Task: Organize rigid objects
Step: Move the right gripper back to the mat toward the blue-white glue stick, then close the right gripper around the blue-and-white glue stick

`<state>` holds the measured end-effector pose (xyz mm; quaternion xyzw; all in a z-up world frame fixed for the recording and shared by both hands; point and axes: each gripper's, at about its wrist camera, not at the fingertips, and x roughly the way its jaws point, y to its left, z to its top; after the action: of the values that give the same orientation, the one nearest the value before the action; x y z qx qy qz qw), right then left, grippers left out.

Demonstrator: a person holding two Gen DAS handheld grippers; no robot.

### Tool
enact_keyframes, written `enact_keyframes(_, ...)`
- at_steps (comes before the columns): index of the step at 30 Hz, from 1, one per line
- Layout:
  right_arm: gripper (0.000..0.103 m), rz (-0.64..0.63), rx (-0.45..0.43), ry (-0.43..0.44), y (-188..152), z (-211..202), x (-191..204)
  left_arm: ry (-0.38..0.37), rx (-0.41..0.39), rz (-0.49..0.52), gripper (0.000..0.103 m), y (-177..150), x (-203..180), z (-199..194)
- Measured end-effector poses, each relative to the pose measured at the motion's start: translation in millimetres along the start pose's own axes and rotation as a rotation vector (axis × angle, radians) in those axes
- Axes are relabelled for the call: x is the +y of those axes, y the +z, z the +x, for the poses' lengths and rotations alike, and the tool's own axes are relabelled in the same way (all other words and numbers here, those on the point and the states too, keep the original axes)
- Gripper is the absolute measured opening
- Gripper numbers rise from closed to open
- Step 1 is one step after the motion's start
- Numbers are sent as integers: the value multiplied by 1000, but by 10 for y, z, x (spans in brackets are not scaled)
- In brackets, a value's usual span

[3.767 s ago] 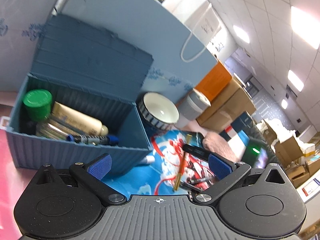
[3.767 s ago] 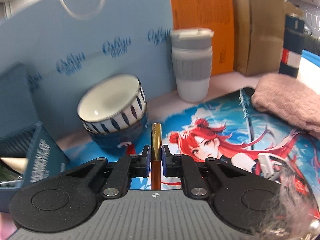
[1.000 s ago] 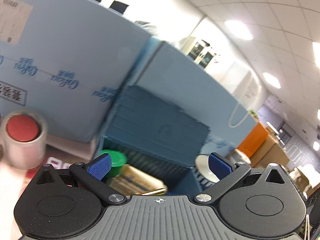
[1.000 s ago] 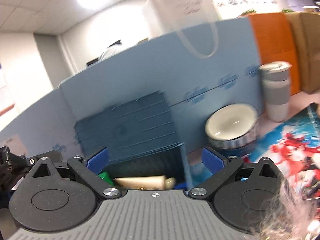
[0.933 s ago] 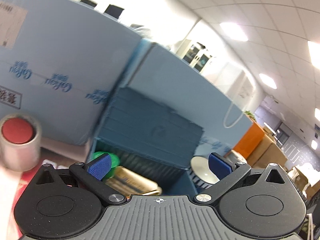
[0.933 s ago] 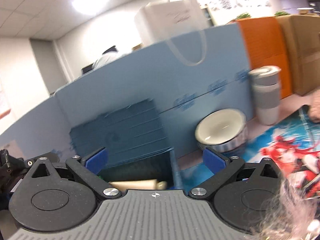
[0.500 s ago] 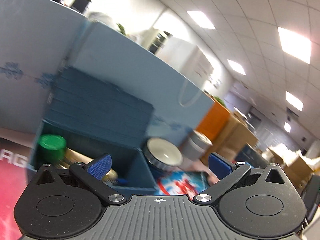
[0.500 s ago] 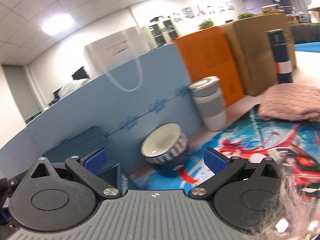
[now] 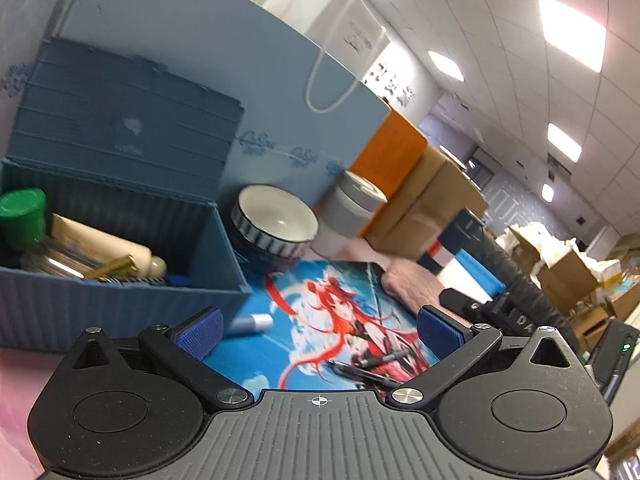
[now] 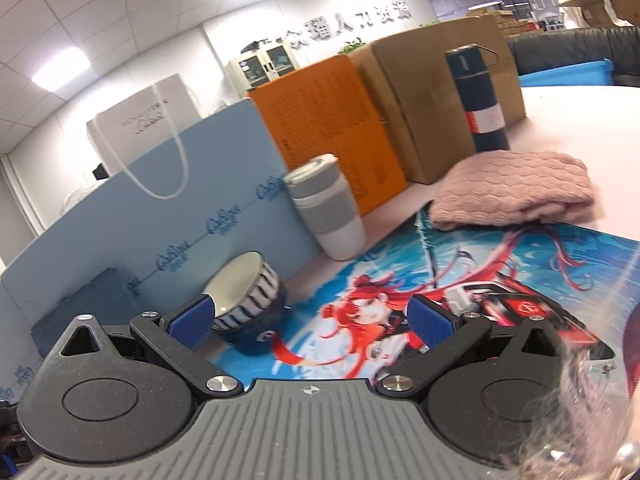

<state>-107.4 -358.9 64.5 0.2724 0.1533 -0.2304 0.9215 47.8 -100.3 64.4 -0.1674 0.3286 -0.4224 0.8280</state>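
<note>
Left tongs [image 9: 319, 334] agape beside storage box [image 9: 120, 292], right tongs' [image 10: 311, 326] view boxless.

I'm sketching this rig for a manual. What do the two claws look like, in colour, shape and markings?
Both look alike. The left claw and right claw each have a ribbed grey body with a small crosshair mark, two round black textured housings, black link arms with silver pivot screws, and textured blue pads on the fingers. No cables or sleeves show.

Far side: striped bowl [image 10: 244, 294] beside grey-banded cup [image 10: 328, 212], orange box [image 10: 328, 128] and cardboard cartons [image 10: 436, 92] behind; dark flask [image 10: 478, 100] right, pink knit cloth [image 10: 512, 188] on illustrated mat [image 10: 460, 280].
</note>
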Motion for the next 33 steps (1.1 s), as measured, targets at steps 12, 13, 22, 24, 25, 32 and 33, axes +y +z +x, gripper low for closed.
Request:
enact_keyframes(12, 103, -151, 48, 68, -135, 233, -186, 32, 13, 0, 103, 69, 77, -58)
enact_keyframes(13, 103, -208, 52, 82, -158, 286, -130, 42, 19, 15, 103, 71, 70, -59)
enact_keyframes(22, 103, -912, 159, 444, -442, 901, 464, 91, 20, 97, 103, 55, 17, -71)
enact_keyframes(24, 103, -959, 173, 437, -469, 1027, 567, 104, 21, 109, 103, 56, 24, -73)
enact_keyframes(25, 103, -991, 171, 451, -492, 1065, 612, 109, 21, 111, 103, 64, 29, -66)
enact_keyframes(32, 94, -1134, 250, 534, -675, 1315, 816, 134, 14, 108, 103, 84, 75, -82)
enact_keyframes(33, 90, -1136, 256, 553, -685, 1335, 832, 136, 11, 109, 103, 88, 77, -93)
